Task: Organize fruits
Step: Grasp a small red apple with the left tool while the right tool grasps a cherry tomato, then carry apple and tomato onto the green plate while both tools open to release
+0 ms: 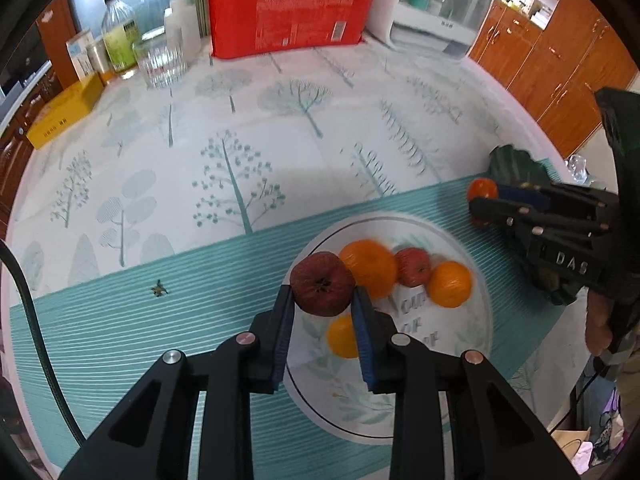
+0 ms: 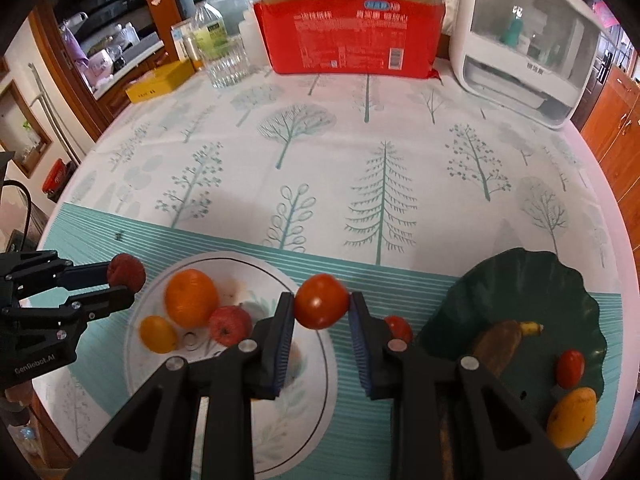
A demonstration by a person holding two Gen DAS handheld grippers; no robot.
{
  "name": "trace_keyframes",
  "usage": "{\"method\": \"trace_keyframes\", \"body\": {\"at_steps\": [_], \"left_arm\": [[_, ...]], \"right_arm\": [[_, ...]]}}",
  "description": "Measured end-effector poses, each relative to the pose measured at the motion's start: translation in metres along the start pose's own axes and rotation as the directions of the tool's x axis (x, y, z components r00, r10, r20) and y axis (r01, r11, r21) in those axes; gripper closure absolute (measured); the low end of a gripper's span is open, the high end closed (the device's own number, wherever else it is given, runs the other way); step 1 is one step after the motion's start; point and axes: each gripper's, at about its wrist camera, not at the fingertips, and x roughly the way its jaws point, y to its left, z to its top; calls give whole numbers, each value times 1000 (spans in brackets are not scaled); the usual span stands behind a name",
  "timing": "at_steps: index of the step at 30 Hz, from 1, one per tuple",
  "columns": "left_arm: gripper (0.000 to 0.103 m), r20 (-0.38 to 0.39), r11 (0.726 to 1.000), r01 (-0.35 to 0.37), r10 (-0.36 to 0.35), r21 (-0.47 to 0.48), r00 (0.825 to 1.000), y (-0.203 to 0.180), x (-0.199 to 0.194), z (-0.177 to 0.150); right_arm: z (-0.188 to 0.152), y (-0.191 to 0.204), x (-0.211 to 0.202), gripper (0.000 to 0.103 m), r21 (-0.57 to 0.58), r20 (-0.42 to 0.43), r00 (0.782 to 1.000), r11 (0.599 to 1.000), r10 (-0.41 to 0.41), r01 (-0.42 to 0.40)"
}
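Note:
My left gripper (image 1: pixel 322 294) is shut on a dark red wrinkled fruit (image 1: pixel 322 289), held above the left edge of the white plate (image 1: pixel 486 320). The plate holds a large orange (image 1: pixel 370 268), a small red apple (image 1: pixel 414 266), another orange (image 1: pixel 450 284) and a yellow-orange fruit (image 1: pixel 342 336). My right gripper (image 2: pixel 322 302) is shut on a red tomato (image 2: pixel 322 306), held between the white plate (image 2: pixel 312 344) and the dark green leaf-shaped dish (image 2: pixel 520 280). That dish holds a browned banana (image 2: pixel 500 340), a small red tomato (image 2: pixel 570 368) and a mango (image 2: pixel 572 422).
Another small tomato (image 2: pixel 398 328) lies by the green dish's left rim. At the table's back stand a red package (image 2: pixel 352 40), a white appliance (image 2: pixel 524 48), a glass (image 2: pixel 228 66), bottles and a yellow box (image 2: pixel 160 80). Wooden cabinets (image 1: pixel 560 68) are to the right.

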Motion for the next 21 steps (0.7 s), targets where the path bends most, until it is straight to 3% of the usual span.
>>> {"method": "trace_keyframes", "body": {"at_steps": [10, 21], "left_arm": [[76, 77, 997, 28, -33, 67, 996, -57, -46, 18], [76, 120, 983, 74, -95, 171, 988, -166, -59, 48]], "right_arm": [[-14, -11, -66, 75, 26, 82, 997, 1000, 6, -9], [-41, -91, -133, 75, 97, 137, 989, 994, -63, 50]]}}
